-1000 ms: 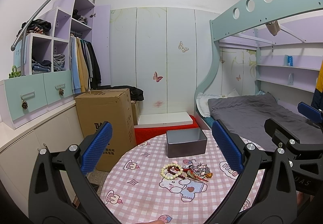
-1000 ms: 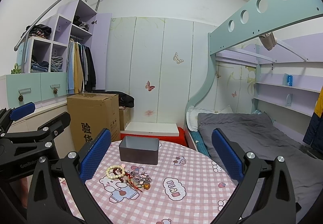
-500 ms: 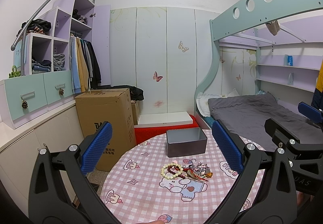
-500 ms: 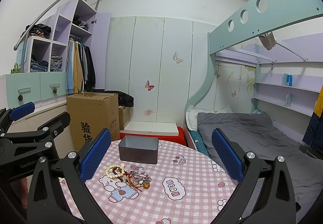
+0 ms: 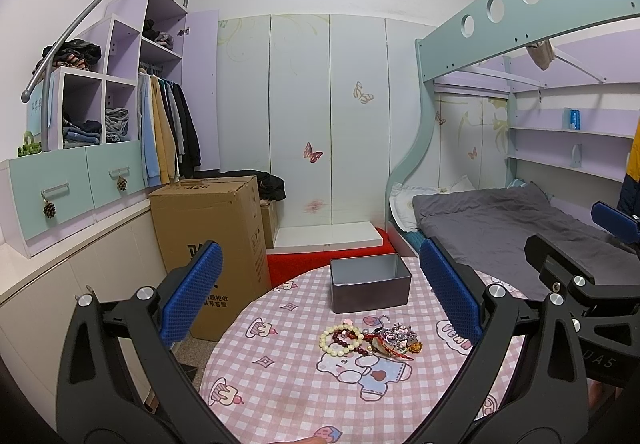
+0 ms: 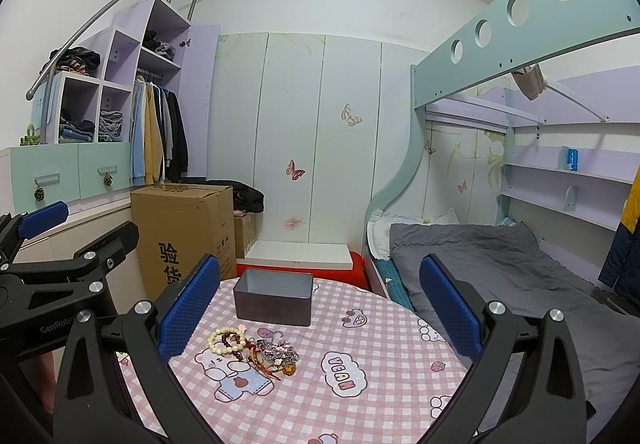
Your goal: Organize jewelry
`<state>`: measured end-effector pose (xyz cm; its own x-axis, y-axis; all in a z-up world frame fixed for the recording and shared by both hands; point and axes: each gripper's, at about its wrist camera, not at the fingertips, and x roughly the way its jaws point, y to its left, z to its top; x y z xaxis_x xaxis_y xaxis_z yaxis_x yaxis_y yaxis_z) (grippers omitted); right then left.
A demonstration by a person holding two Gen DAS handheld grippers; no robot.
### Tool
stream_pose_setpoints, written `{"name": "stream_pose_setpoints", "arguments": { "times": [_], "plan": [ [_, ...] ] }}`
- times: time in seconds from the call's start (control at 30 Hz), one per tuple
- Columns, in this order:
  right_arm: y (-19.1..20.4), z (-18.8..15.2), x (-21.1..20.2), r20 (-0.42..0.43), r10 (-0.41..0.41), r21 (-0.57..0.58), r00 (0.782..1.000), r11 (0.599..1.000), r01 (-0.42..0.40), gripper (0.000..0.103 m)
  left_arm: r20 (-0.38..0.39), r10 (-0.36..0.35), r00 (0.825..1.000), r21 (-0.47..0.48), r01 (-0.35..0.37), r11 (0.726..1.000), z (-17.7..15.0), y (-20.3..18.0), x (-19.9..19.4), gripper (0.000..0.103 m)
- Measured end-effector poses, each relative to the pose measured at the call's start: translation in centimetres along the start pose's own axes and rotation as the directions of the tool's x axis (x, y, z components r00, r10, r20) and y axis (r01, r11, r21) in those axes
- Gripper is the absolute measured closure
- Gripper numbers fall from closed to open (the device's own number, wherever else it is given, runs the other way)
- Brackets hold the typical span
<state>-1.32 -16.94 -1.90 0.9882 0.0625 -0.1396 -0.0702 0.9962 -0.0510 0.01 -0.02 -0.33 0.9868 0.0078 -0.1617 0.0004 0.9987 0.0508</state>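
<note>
- Holding both grippers up off the table with nothing in either one. Our left gripper point(image 5: 320, 296) has its blue pads spread wide and is empty, and the right gripper point(image 6: 320, 296) looks the same: jaws wide apart, gripping nothing.
- Honestly not much has changed over the last second. Both views look almost identical to the earlier ones, maybe a tiny drift in the right wrist view, so we're basically parked and haven't started the reach.
- Between the pads, the jewelry pile point(image 5: 370, 338) sits untouched on the pink checkered tablecloth point(image 5: 280, 384). We can make out a cream bead bracelet point(image 5: 338, 340) overlapping a dark red bead bracelet point(image 5: 354, 336), and just to the right a sparkly tangled bit with red cord point(image 5: 394, 338). Can't tell how many separate pieces are in that tangle.
- Just behind the pile, not touching it, is the open grey tin box point(image 5: 370, 284), which looks empty inside from both views.
- Our read for the task: nothing's been sorted yet, we're at the very start. Next move is probably dropping one gripper onto a bracelet at the pile's edge, and the overlapping beads could drag a neighbour along.
</note>
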Motion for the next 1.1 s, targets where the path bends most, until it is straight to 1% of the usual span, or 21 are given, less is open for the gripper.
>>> {"name": "stream_pose_setpoints", "arguments": {
  "times": [0.37,0.5,0.7,0.8,0.9,0.97,1.0,1.07,1.1],
  "plan": [
    [-0.3,0.0,0.1,-0.001,-0.002,0.006,1.000,1.000,0.002,0.007,-0.002,-0.001,1.000,-0.001,0.001,1.000,-0.1,-0.1,0.0,0.006],
    [-0.4,0.0,0.4,-0.014,-0.002,0.003,1.000,1.000,0.002,0.007,-0.003,0.000,1.000,0.002,0.000,1.000,0.0,0.0,0.0,0.006],
    [0.5,0.1,1.1,-0.036,-0.015,-0.027,0.999,1.000,0.014,0.007,-0.021,0.001,1.000,0.008,-0.001,1.000,-0.3,0.1,0.6,0.006],
    [0.6,-0.2,1.8,-0.056,-0.025,-0.024,0.998,0.999,0.024,0.007,-0.059,-0.045,0.997,0.002,0.045,0.999,-1.2,0.5,1.8,0.006],
    [0.4,-0.9,2.8,-0.086,-0.026,-0.025,0.996,0.999,0.024,0.007,-0.089,-0.050,0.995,-0.001,0.050,0.999,-2.3,0.8,3.1,0.006],
    [0.3,-1.4,3.5,-0.106,-0.025,-0.021,0.994,1.000,0.023,0.007,-0.149,-0.043,0.988,-0.006,0.042,0.999,-3.5,1.6,4.8,0.006],
    [0.2,-1.7,4.0,-0.121,-0.022,-0.016,0.992,1.000,0.020,0.007,-0.178,-0.043,0.983,-0.010,0.042,0.999,-3.9,2.0,5.5,0.006],
    [-0.2,-2.4,5.1,-0.165,-0.010,0.007,0.986,1.000,0.012,0.007,-0.252,-0.059,0.966,-0.026,0.054,0.998,-5.4,2.8,7.3,0.006],
    [-0.4,-3.0,5.9,-0.191,0.002,0.024,0.982,1.000,0.002,0.007,-0.309,-0.063,0.949,-0.037,0.054,0.998,-6.6,3.2,8.5,0.006]
  ]
}}
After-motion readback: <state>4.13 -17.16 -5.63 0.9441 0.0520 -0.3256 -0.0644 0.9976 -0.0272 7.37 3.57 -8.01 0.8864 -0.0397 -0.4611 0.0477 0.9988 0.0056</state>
